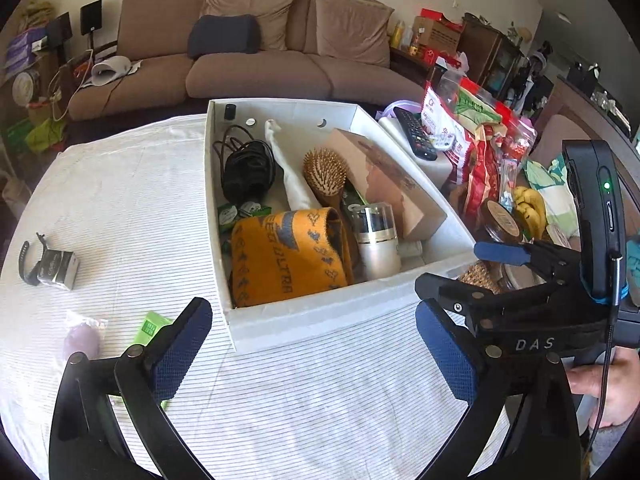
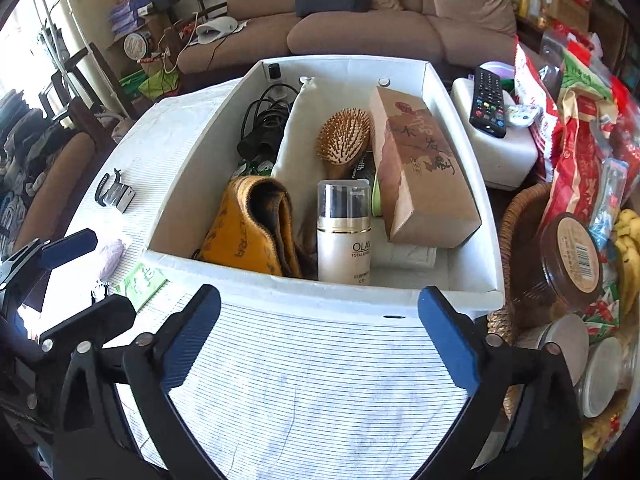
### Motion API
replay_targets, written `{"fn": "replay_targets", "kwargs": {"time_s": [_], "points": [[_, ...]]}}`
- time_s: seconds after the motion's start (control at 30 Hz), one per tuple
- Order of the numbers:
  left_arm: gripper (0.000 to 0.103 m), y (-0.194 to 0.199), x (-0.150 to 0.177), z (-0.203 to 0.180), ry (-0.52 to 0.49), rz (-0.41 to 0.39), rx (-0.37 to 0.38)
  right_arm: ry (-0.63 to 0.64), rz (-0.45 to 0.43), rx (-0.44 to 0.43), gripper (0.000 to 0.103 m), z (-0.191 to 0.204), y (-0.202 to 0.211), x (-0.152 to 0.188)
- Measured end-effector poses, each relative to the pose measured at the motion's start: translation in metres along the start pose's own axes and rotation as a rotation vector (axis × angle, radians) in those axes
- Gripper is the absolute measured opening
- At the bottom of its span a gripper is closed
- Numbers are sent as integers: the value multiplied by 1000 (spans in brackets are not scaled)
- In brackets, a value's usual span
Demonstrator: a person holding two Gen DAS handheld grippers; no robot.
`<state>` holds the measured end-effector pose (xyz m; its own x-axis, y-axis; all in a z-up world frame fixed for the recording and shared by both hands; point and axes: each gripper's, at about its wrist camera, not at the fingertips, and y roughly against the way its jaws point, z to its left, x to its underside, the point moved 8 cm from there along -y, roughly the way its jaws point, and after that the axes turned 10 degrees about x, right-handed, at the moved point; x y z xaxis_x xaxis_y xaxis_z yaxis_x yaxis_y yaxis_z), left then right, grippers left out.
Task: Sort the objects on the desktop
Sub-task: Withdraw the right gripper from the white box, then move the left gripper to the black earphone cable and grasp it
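Your left tool (image 1: 314,346) and right tool (image 2: 320,330) both stand spread wide, empty, over the striped bench (image 2: 304,380). Beyond them the white rectangular storage box (image 2: 460,286) runs lengthwise away from you; inside, the cream pump bottle (image 2: 345,236) stands upright. Only the left view shows the brush's (image 1: 325,174) handle.

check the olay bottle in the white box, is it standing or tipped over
Upright: the Olay bottle stands on its base in the white box, clear cap on top.
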<state>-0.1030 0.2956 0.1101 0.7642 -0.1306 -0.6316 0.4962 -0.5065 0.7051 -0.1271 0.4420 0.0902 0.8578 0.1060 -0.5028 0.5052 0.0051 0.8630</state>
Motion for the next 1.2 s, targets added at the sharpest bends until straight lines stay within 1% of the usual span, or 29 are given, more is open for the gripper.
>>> {"fn": "replay_targets", "kwargs": {"time_s": [0.13,0.27,0.43,0.53,0.63,0.67,0.73,0.8,0.83,0.9,0.97,1.0,1.03,1.1,1.2], "points": [[103,20,11,19,21,-11,-14,5,10,-17,103,16,6,12],[103,45,33,57,63,-16,-41,37,3,-46,103,44,13,24],[103,81,75,137,151,-23,-127,55,-32,-127,103,89,22,37],[103,97,108,189,201,-5,-203,71,-61,-192,103,122,28,46],[103,107,140,231,250,13,-267,102,-89,-246,103,158,33,56],[103,110,150,243,270,14,-284,114,-93,-263,103,171,33,60],[103,109,165,262,312,11,-288,134,-97,-287,103,193,30,67],[103,104,175,271,331,12,-268,154,-102,-302,103,213,26,73],[103,99,177,271,329,18,-259,162,-107,-306,103,222,23,76],[99,88,179,269,313,30,-249,170,-114,-310,103,236,18,82],[99,78,180,268,303,38,-248,163,-115,-326,103,245,12,87],[96,73,180,268,307,42,-244,154,-114,-338,103,249,8,88],[91,68,179,270,313,44,-238,145,-112,-347,103,252,4,89],[87,61,179,273,323,49,-231,131,-110,-355,101,256,-6,90],[87,51,178,275,319,56,-212,131,-112,-339,93,262,-18,92]]}}
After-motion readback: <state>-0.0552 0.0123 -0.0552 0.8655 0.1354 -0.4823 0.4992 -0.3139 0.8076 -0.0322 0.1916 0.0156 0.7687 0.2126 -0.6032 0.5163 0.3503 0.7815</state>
